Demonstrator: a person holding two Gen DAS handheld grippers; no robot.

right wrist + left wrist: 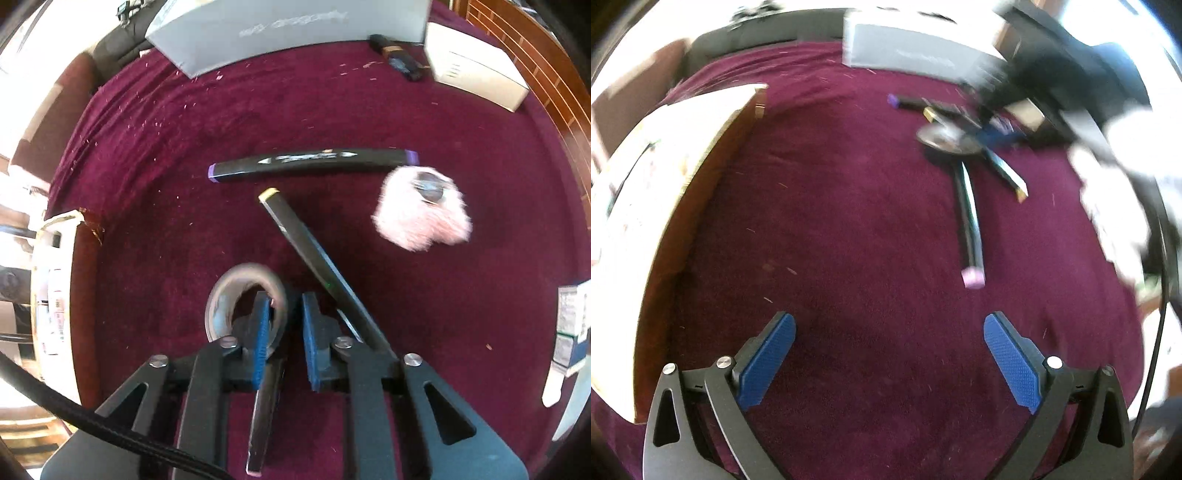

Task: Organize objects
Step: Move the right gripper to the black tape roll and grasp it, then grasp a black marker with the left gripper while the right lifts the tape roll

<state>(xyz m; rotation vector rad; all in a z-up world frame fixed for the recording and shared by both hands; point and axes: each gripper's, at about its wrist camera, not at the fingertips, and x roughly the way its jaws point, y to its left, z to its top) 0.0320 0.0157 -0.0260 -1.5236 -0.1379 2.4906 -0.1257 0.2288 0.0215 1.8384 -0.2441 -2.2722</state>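
Maroon cloth [332,110] covers the table in both views. Only the right wrist view shows the right gripper [283,314] closed on the wall of a tape roll [245,299] lying on the cloth, one pad inside the ring. Beside it lie a yellow-capped marker [317,258], a purple-capped marker [314,164] and a pink fluffy item [424,214]. Only the left wrist view shows the left gripper [888,332], jaws wide apart and empty above bare cloth, near a cardboard box [665,221].
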